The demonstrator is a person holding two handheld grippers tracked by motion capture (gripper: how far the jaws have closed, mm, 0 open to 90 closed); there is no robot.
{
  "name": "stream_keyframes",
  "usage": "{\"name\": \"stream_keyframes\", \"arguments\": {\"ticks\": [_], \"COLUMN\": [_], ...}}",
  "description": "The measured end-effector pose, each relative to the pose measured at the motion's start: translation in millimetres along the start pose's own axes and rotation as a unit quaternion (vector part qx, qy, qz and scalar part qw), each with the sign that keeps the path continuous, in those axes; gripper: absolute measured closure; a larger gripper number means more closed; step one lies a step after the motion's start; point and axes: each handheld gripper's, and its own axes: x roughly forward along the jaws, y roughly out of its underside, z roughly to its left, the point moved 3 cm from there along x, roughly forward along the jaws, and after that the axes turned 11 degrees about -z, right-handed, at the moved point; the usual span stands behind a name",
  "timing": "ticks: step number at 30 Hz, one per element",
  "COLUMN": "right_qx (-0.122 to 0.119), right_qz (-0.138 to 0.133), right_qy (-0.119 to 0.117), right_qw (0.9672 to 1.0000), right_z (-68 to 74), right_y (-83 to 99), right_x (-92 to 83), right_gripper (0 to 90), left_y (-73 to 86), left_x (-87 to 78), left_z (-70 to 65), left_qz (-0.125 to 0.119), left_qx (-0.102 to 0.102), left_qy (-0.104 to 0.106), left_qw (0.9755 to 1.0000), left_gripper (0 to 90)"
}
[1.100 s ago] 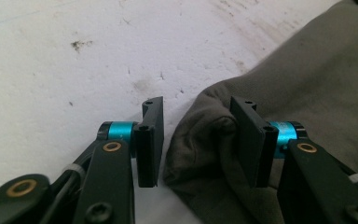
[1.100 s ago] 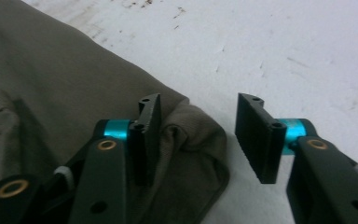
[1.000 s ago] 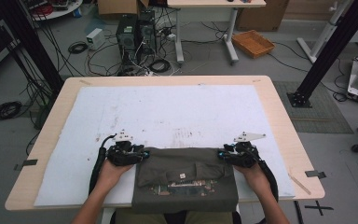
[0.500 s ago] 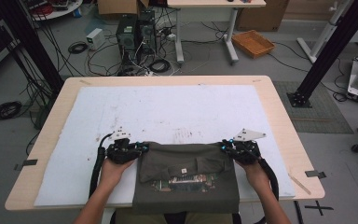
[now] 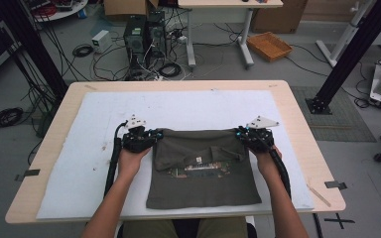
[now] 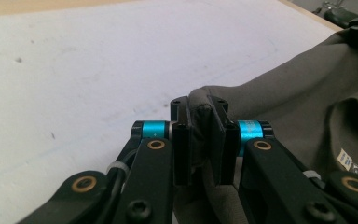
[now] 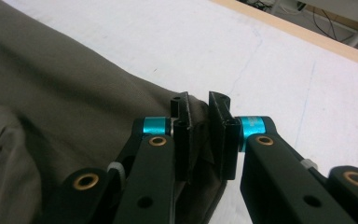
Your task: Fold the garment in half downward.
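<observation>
Garment (image 5: 203,171), olive, centre frame: left gripper (image 5: 151,138) and right gripper (image 5: 239,135) jaws just closed, each clamped on an upper corner; edge now carried farther up-frame, likely mid-fold.

Left gripper (image 5: 154,136), right gripper (image 5: 239,135): jaws clamped

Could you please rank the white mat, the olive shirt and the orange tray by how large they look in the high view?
1. White mat, by far the largest.
2. Olive shirt.
3. Orange tray, smallest, though it lies on the floor, farther from the camera, so its true size is unsure.
</observation>
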Motion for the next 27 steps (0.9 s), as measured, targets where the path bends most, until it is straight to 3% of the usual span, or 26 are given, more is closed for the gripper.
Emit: {"name": "stream_keyframes", "arguments": {"ticks": [7, 8, 10, 11, 12, 13, 14, 15, 17, 21, 24, 27], "right_qx": [0.001, 0.002, 0.002, 0.000, 0.001, 0.001, 0.002, 0.009, 0.010, 0.040, 0.057, 0.058], "right_qz": [0.004, 0.011, 0.019, 0.026, 0.033, 0.033, 0.036, 0.042, 0.036, 0.030, 0.030, 0.037], "right_qy": [0.029, 0.031, 0.033, 0.039, 0.047, 0.047, 0.052, 0.073, 0.081, 0.058, 0.038, 0.022], "right_qw": [0.9996, 0.9995, 0.9993, 0.9989, 0.9983, 0.9983, 0.9980, 0.9964, 0.9960, 0.9970, 0.9972, 0.9974], "right_z": [-2.4, -1.8, -0.7, 0.6, 1.5, 1.5, 1.1, -1.1, -3.0, -2.4, 1.2, 7.1], "right_y": [0.1, 2.5, 4.8, 6.4, 8.0, 8.0, 8.4, 9.5, 10.7, 16.6, 20.4, 24.6], "right_x": [18.6, 20.8, 22.6, 23.6, 24.1, 24.1, 23.7, 18.8, 11.1, -4.7, -10.9, -13.4], "right_gripper": [80.7, 80.4, 79.2, 74.8, 63.6, 63.6, 56.5, 51.2, 48.8, 49.3, 49.6, 51.0], "left_y": [4.2, 5.5, 6.7, 7.9, 8.5, 8.5, 10.8, 12.2, 16.0, 30.3, 39.1, 39.1], "left_x": [12.2, 12.5, 12.3, 9.9, 7.7, 7.7, -0.5, -4.8, -13.3, -25.2, -28.8, -28.5], "left_z": [4.8, 4.2, 3.8, 3.2, 2.9, 2.9, 3.0, 3.2, 3.1, 2.5, 1.9, -4.8], "left_qz": [0.004, 0.008, 0.011, 0.015, 0.016, 0.016, 0.012, 0.010, 0.004, 0.009, 0.020, 0.021], "left_qx": [0.005, 0.004, -0.001, -0.004, -0.001, -0.001, -0.004, -0.005, -0.005, 0.004, -0.003, -0.004], "left_qy": [-0.020, -0.021, -0.021, -0.020, -0.020, -0.020, -0.023, -0.022, -0.021, -0.016, -0.005, 0.010], "left_qw": [0.9998, 0.9997, 0.9997, 0.9997, 0.9997, 0.9997, 0.9997, 0.9997, 0.9998, 0.9998, 0.9998, 0.9997], "left_gripper": [79.9, 77.5, 63.0, 63.0, 59.5, 56.9, 56.9, 55.2, 55.2, 55.2, 55.4, 55.6]}}
